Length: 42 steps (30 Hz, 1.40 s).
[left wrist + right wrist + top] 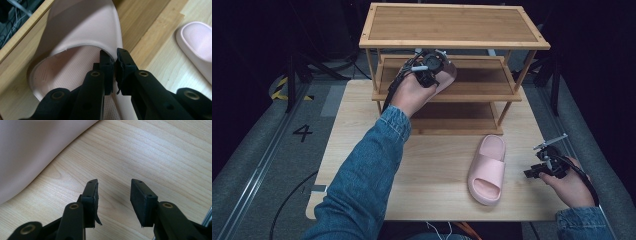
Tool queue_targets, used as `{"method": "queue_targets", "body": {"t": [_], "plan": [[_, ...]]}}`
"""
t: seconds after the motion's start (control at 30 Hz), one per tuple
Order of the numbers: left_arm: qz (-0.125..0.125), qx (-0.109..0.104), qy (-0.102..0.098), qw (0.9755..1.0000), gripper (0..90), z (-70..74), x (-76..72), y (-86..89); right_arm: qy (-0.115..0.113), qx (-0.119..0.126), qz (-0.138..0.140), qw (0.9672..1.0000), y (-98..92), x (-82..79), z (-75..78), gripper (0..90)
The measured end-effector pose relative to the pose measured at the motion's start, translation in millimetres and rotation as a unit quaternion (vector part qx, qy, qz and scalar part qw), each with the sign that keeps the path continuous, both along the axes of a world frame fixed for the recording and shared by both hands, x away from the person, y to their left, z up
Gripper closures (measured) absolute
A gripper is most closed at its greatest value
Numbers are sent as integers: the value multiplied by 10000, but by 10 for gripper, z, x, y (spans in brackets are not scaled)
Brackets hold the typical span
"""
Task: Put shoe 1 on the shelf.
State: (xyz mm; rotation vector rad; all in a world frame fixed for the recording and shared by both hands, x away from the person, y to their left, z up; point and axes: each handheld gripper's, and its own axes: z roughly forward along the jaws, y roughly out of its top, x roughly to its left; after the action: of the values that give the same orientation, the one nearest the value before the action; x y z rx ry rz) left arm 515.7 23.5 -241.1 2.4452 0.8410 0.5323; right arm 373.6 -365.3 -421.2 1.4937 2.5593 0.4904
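left gripper (114, 58): clamped on pink slide's (82, 32) strap edge, at rack (492, 82) middle shelf, probably resting
right gripper (113, 186): jaws apart, nothing between, near right
second slide (487, 169): on table (432, 165)

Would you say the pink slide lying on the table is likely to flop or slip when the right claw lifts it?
The pink slide looks thick and moulded, so probably light and fairly stiff. Its smooth rounded sides may slip; the strap edge seems the surer hold. Lying flat, it shouldn't roll.

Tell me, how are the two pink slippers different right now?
The slipper on the rack sits on the middle shelf; the slipper on the table lies on the tabletop. The left hand-held gripper pinches the rack one's strap edge; the table one lies untouched beside the open right hand-held gripper. Both are pink slides.
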Motion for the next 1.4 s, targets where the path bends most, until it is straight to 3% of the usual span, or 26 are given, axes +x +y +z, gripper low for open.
{"method": "queue_targets", "body": {"t": [0.07,0.1,0.13,0.17,0.23,0.33,0.37,0.4,0.47,0.6,0.7,0.83,1.13,1.4], "plan": [[52,-77,19,10000,822,-7,10,0,8,-12,-9,10000,1,1,-7,590],[90,55,-68,9999,809,5,17,15,-5,-16,6,10000,-2,3,-9,589],[90,55,-68,9999,790,5,17,15,-5,-16,6,10000,-2,3,-9,589],[164,-77,-58,9998,754,-5,-6,16,2,-16,-14,10000,0,3,-7,587],[189,-32,-125,9997,716,0,-19,28,-6,-10,-4,10000,-2,4,-4,587],[278,-133,-172,9994,616,40,-119,91,-23,-25,32,10000,-4,18,-1,585],[230,-190,-189,9994,616,69,-181,137,-4,-17,10,10000,6,23,-3,584],[111,-115,-138,9998,606,97,-206,177,6,-24,42,10000,19,38,-9,585],[38,-255,-166,9995,589,118,-297,247,-3,-34,93,10000,51,61,-18,585],[-115,-324,-14,9994,587,152,-475,418,8,-30,164,9999,103,101,-16,585],[84,-242,-91,9996,583,182,-585,564,6,-27,179,9998,120,126,-15,585],[263,-287,-64,9992,595,198,-669,783,-31,-24,201,9998,144,156,-16,592],[608,-213,82,9979,762,100,-730,1145,8,-20,188,9998,154,176,-40,592],[845,-164,273,9959,858,-34,-647,1345,37,-15,179,9998,154,164,-51,591]]}}
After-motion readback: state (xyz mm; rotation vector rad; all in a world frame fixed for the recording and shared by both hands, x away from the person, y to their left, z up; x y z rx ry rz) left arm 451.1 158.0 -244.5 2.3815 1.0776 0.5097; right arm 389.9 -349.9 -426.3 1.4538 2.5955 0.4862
